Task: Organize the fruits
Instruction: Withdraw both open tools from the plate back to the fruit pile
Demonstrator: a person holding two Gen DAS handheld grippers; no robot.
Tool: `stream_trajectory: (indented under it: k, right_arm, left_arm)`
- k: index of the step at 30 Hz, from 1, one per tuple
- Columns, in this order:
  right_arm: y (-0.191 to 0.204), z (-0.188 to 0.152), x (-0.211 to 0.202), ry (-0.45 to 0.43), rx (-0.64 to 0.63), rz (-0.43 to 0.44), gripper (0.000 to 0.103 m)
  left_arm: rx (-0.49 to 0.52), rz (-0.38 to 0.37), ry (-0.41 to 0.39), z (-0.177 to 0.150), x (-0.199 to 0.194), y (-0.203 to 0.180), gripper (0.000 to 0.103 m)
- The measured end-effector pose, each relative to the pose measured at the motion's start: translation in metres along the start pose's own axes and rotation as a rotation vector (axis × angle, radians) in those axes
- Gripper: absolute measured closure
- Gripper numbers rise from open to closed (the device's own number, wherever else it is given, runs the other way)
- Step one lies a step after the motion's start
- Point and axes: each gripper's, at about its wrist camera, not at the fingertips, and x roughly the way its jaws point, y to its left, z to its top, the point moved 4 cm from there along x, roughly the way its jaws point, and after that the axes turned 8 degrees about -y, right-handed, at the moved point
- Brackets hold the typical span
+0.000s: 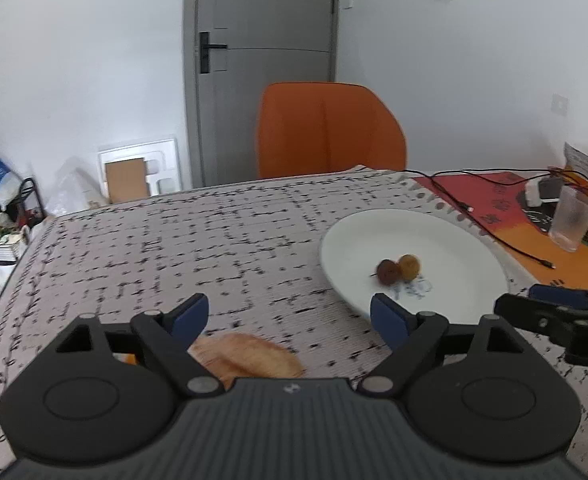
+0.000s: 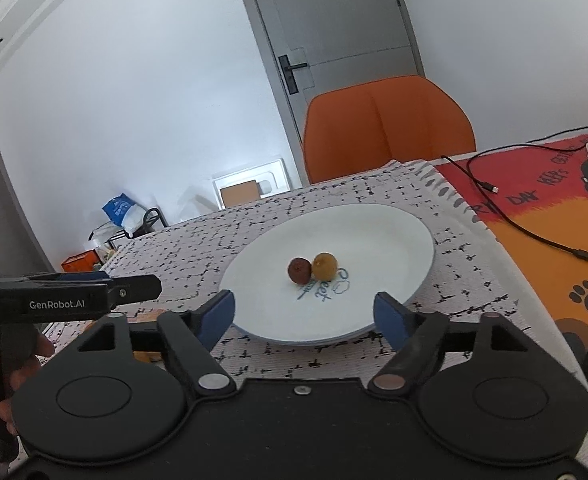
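Two small fruits (image 2: 313, 268) lie touching on the white plate (image 2: 394, 232). Left gripper (image 1: 290, 318) and right gripper (image 2: 304, 312) gape empty. An orange-brown item (image 1: 250, 356) waits at 6 o'clock below the left gripper.

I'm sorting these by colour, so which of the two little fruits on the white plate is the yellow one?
The yellow fruit is the one on the right in the right wrist view, touching the dark reddish-brown fruit on the white plate.
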Motion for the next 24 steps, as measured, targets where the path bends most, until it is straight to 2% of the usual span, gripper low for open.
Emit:
stream_trajectory:
  k: [8,11,20,24]
  right_arm:
    - [0.017,-0.003,0.002,-0.001,-0.021,0.024,0.006]
    - [0.025,-0.003,0.002,-0.007,-0.032,0.043,0.0]
    - [0.044,-0.009,0.009,0.016,-0.044,0.097,0.0]
    - [0.053,-0.012,0.011,0.028,-0.052,0.119,0.0]
  left_arm:
    - [-0.046,0.051,-0.01,-0.007,-0.014,0.029,0.012]
    - [-0.064,0.072,-0.019,-0.01,-0.02,0.038,0.008]
    - [-0.101,0.139,-0.031,-0.015,-0.04,0.065,0.003]
    - [-0.123,0.142,-0.034,-0.02,-0.049,0.076,0.003]
